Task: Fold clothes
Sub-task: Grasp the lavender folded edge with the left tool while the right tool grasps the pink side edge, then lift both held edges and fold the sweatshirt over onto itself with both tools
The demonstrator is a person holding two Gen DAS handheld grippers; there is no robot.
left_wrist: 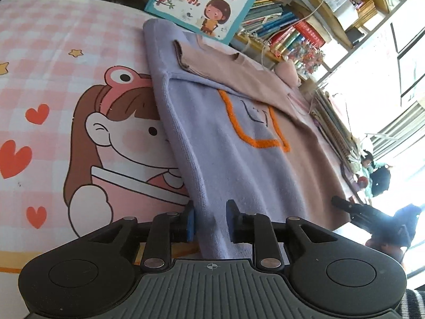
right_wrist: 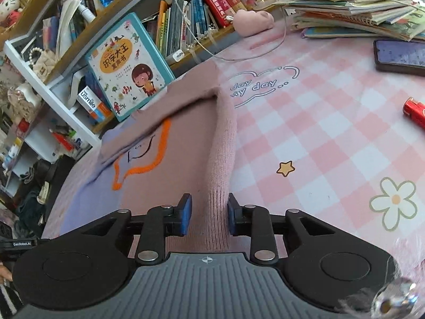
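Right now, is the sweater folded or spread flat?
Partly folded: the sweater has both side edges turned inward and a pink sleeve laid over its front.

"usmile" on a white box (right_wrist: pixel 90 101); "day" on the pink checked cloth (right_wrist: pixel 265 86); "GenRobot.AI" on a black mount (right_wrist: pixel 21 244).

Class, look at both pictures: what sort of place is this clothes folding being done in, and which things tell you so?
Most likely a child's room at home: a cartoon-print pink checked sheet under the purple and pink garment, a children's picture book leaning on crowded bookshelves, and a plush toy.
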